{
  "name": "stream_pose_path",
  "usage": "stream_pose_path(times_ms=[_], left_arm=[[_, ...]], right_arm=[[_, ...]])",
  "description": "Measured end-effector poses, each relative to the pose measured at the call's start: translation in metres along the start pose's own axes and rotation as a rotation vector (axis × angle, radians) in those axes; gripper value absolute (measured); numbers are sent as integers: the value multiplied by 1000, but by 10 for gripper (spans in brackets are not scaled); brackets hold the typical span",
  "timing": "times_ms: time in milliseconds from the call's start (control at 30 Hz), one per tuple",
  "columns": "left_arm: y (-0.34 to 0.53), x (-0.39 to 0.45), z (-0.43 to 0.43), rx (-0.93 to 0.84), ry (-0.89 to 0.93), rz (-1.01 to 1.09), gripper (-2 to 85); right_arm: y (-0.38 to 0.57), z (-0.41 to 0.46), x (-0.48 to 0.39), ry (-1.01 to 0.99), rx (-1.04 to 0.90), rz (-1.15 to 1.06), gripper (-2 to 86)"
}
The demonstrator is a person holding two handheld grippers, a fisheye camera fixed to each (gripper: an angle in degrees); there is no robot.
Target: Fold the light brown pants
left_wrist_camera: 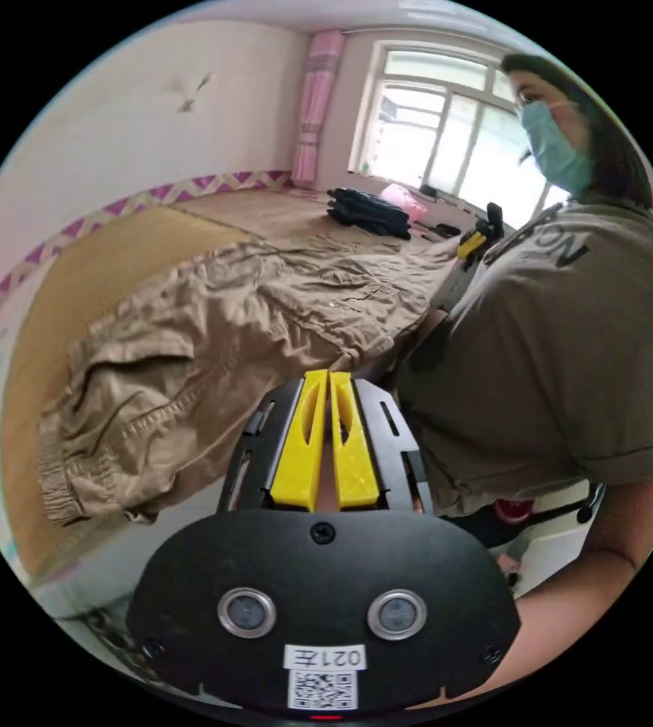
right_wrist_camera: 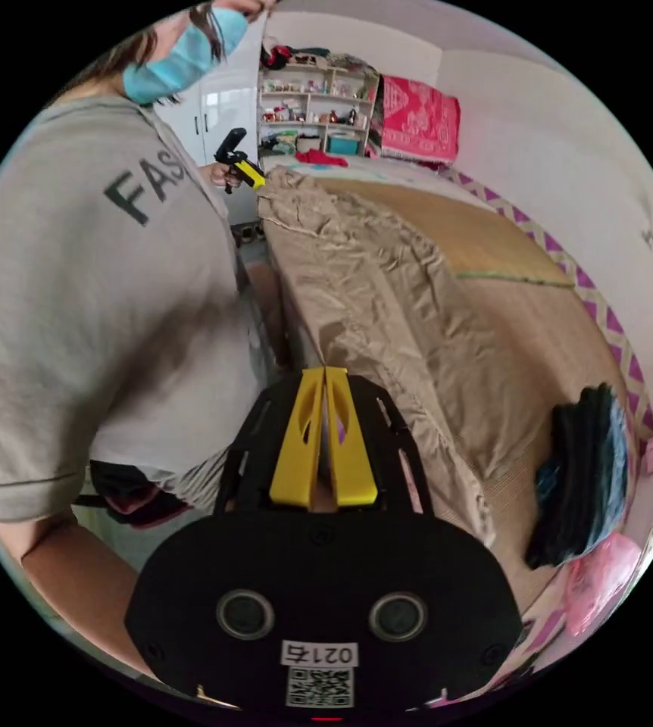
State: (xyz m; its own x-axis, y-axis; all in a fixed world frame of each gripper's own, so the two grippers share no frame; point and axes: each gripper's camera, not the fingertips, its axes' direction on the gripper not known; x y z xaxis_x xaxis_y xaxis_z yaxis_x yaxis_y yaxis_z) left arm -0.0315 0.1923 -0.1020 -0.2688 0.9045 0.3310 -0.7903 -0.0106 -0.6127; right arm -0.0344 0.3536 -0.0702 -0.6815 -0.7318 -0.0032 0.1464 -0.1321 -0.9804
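One pair of light brown pants (left_wrist_camera: 251,318) lies spread on the bed (left_wrist_camera: 92,280); your left gripper (left_wrist_camera: 329,376) and right gripper (right_wrist_camera: 324,372) have jaws closed, holding nothing; one dark folded stack (right_wrist_camera: 588,469) sits nearby

left gripper (left_wrist_camera: 329,376): fingers together, gripping nothing | right gripper (right_wrist_camera: 325,372): fingers together, gripping nothing

Light brown pants (right_wrist_camera: 387,303) beside person (right_wrist_camera: 92,303)

Pale walls (left_wrist_camera: 114,113) with a zigzag border, a bright window (left_wrist_camera: 448,129) (pink curtain (left_wrist_camera: 313,106) beside it), shelves (right_wrist_camera: 315,106) at the far wall.
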Motion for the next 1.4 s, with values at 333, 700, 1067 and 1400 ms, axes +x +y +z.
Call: stream_pose_path(times_ms=[333,700,1067,1400], left_arm=[[81,-51,-47,278,228,-64,-9],[-81,-293,25,65,-192,-364,-9],[-58,-511,76,135,-37,-807,-9],[-116,-569,67,109,-213,-760,-9]], right_arm=[[49,26,57,-220,33,186,-1],[-3,92,348,100,-7,393,90],[16,182,535,75,-90,592,-5],[-63,242,603,286,-169,667,-3]])
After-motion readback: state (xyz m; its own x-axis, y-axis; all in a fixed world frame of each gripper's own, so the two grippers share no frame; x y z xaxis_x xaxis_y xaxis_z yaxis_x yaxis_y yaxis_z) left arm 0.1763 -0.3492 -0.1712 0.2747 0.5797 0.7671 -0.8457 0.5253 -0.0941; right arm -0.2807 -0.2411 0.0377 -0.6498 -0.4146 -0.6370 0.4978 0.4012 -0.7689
